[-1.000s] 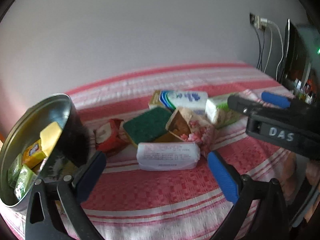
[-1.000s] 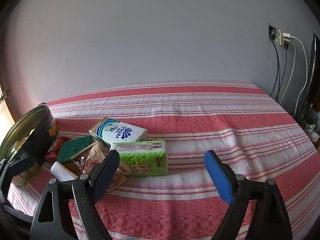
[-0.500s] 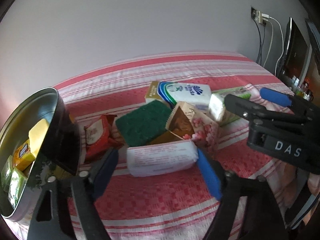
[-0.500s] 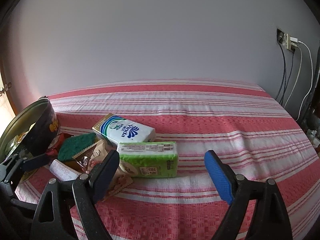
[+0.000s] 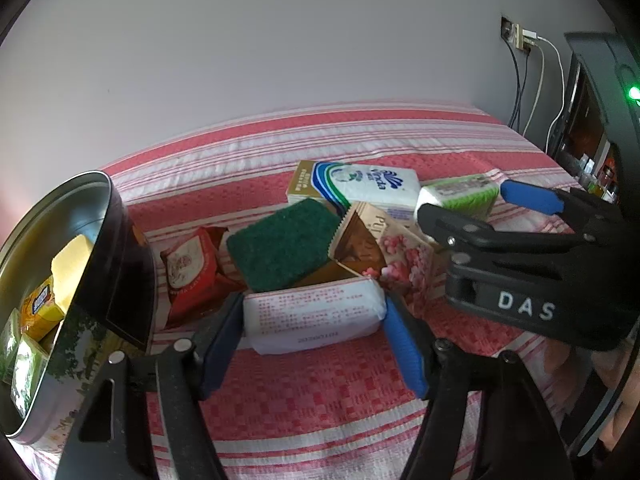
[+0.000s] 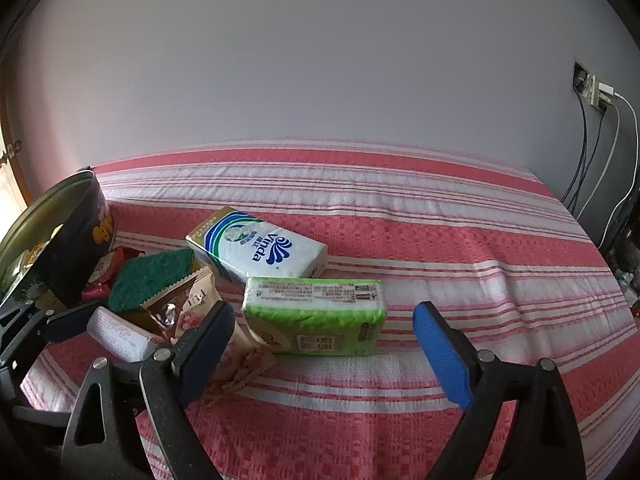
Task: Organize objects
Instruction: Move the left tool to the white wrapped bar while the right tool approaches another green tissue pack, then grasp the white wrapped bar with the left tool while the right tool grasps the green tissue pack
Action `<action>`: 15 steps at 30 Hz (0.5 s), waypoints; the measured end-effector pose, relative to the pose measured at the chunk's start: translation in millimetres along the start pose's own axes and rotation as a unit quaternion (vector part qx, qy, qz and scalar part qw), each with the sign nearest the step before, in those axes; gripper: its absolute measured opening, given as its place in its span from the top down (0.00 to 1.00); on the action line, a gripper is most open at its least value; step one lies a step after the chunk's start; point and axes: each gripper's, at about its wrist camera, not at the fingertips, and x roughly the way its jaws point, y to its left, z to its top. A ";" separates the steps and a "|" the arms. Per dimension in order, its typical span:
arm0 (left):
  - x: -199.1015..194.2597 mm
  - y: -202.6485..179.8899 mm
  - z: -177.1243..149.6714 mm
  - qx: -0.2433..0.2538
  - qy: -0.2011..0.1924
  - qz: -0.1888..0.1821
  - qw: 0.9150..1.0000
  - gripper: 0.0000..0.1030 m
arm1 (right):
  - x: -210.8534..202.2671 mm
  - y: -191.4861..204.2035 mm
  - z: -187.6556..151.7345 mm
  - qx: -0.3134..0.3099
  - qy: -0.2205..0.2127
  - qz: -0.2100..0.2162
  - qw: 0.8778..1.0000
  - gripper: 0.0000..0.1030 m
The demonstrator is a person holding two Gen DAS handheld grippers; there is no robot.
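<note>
The left gripper (image 5: 314,334) has its blue pads against both ends of the white pack (image 5: 314,316), clamped on it where it lies on the red-and-white striped cloth (image 5: 320,396). In the right wrist view that same pack (image 6: 120,334) shows at the far left with one dark pad of the left gripper (image 6: 66,326) at its end.

Just behind the white pack, touching it, lie the green sponge (image 5: 284,242) and the floral bag (image 5: 384,248), the bag's open mouth turned toward the sponge. Left of the sponge lies a red packet (image 5: 192,270). Further back sits the Vinda pack (image 5: 356,184), partly under the sponge's far corner. At the left edge stands the tin (image 5: 60,280), tilted in this view, with yellow and green pieces inside; it is near the white pack but apart from it.

The right gripper (image 6: 320,354) is spread wide with nothing between its pads. The green pack (image 6: 316,316) lies just ahead of it, flat on the cloth, in line with the gap between the pads but beyond their tips. In the left wrist view the right gripper (image 5: 476,208) reaches in from the right, its fingers on either side of the green pack (image 5: 460,196), whether touching cannot be told. The Vinda pack (image 6: 260,248) lies directly behind the green pack, touching or almost touching it. The floral bag (image 6: 192,308) lies left of the green pack, beside the right gripper's left pad.
</note>
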 end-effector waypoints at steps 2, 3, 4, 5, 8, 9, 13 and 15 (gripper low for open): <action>0.2 1.0 0.5 -0.003 0.000 -0.001 1.000 0.33 | 1.8 -1.9 0.5 0.003 0.003 0.004 1.000 0.10; 0.4 1.0 0.7 -0.004 -0.001 -0.002 1.000 0.33 | 2.6 -2.8 0.4 0.005 0.005 0.006 1.000 0.10; 0.5 1.0 1.1 -0.006 -0.001 -0.002 1.000 0.33 | 3.0 -2.7 0.0 0.007 0.006 0.005 1.000 0.12; 0.5 1.4 1.2 -0.008 -0.001 -0.003 1.000 0.34 | 4.1 -4.1 -0.1 0.010 0.009 0.004 1.000 0.17; 0.0 5.7 1.0 -0.019 -0.003 -0.008 1.000 0.34 | 3.7 -2.6 -0.7 0.011 0.008 0.003 1.000 0.32; -0.1 6.8 1.1 -0.022 -0.004 -0.010 1.000 0.34 | 2.9 -2.0 -0.8 0.009 0.006 0.004 1.000 0.32; -1.0 8.1 1.3 -0.027 -0.007 -0.014 1.000 0.34 | 0.4 1.3 -1.4 0.004 0.001 0.003 1.000 0.32; -1.3 8.0 2.3 -0.024 -0.011 -0.011 1.000 0.34 | -2.0 2.1 -2.1 0.003 -0.006 0.001 1.000 0.32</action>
